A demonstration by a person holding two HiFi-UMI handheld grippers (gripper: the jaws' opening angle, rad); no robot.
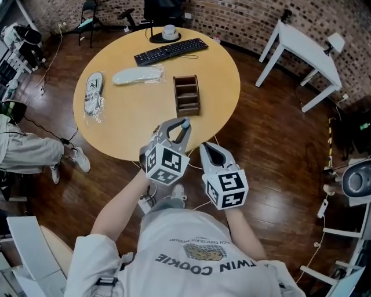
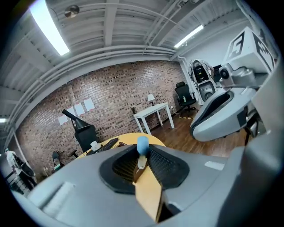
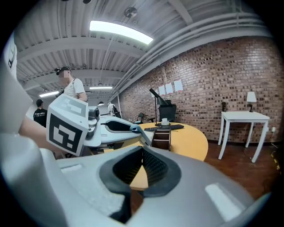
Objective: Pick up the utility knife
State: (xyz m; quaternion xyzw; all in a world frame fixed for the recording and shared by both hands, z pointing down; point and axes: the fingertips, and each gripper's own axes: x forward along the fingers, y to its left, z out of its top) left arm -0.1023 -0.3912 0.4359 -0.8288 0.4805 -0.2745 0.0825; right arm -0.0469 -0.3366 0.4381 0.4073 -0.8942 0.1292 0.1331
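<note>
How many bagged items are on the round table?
2. Left bag near the table's left edge; pale bag just in front of the keyboard. The near edge is partly hidden.

Loft-type room with red brick walls [image 1: 243, 17], a dark wood floor [image 1: 272, 145], a round yellow bench [image 1: 139, 110] in the middle, a white table [image 1: 304, 43] by the wall, and strip lights [image 3: 120, 30] overhead.

One utility knife [image 2: 142, 145], one keyboard [image 1: 171, 51], two tables [image 1: 223, 78] [image 1: 304, 45]
</note>
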